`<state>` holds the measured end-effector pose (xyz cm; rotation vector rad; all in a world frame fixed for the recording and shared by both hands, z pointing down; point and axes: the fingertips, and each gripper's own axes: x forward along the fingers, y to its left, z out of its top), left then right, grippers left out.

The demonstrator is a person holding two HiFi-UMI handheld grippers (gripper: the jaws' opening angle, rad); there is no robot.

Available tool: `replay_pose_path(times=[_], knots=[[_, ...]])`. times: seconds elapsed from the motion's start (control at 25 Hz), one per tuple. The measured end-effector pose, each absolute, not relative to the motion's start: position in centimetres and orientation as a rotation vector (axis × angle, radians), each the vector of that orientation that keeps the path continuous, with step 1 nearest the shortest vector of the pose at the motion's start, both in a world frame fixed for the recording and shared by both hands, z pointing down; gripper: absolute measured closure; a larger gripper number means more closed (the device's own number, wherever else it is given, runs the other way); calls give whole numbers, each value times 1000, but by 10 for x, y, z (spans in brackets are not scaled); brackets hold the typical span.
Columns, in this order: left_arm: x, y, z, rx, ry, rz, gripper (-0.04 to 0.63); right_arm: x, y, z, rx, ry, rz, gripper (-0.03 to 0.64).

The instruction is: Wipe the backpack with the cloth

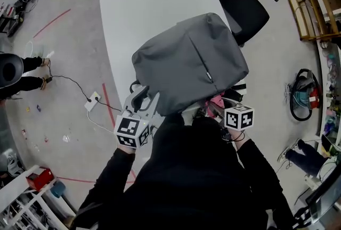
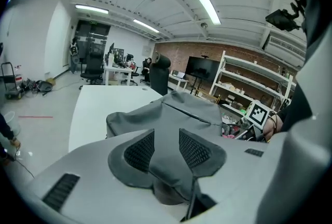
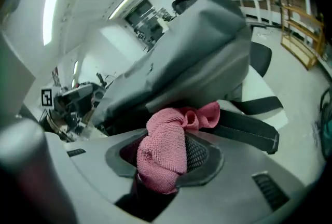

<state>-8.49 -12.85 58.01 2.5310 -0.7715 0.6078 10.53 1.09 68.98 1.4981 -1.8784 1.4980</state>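
A grey backpack (image 1: pixel 189 64) lies on the white table (image 1: pixel 138 10). My left gripper (image 1: pixel 148 100) is at the bag's near left corner. In the left gripper view a fold of the backpack's grey fabric (image 2: pixel 171 161) runs down between the black pads (image 2: pixel 140 150), and the left gripper (image 2: pixel 167 148) is shut on it. My right gripper (image 1: pixel 212 107) sits at the bag's near right edge, shut on a pink cloth (image 1: pixel 217 101). The bunched cloth (image 3: pixel 163 140) fills the right gripper (image 3: pixel 166 158), just under the backpack (image 3: pixel 192 57) and beside a black strap (image 3: pixel 244 127).
A black office chair (image 1: pixel 242 2) stands at the table's far right corner. A power strip with a cable (image 1: pixel 93 100) lies on the floor to the left, near a person (image 1: pixel 16 74). A wooden rack (image 1: pixel 311 10) is at the right.
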Motion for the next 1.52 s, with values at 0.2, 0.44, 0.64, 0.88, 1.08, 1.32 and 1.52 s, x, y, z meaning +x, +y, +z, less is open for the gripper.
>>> replay_pose_path(times=[0.2,0.44,0.64,0.88,1.08,1.32,1.52], knots=[[-75,-108,568,2517,-848,591,436,113,21,694,1317,-1918,1258,456],[-78,-64,546,2469,-933,578,436,199,14,676,1513,-1885,1207,456],[-75,-12,539,2444,-1006,638,436,289,12,660,1651,-1835,1086,456],[-85,45,547,2371,-1085,707,436,293,2,663,1571,-1884,903,456],[-93,62,555,2324,-1095,688,436,212,18,658,1363,-1990,771,456],[-109,57,547,2368,-1051,635,436,112,31,659,1197,-2051,747,456],[-159,50,554,2325,-1069,600,436,24,28,653,1096,-2106,733,456]])
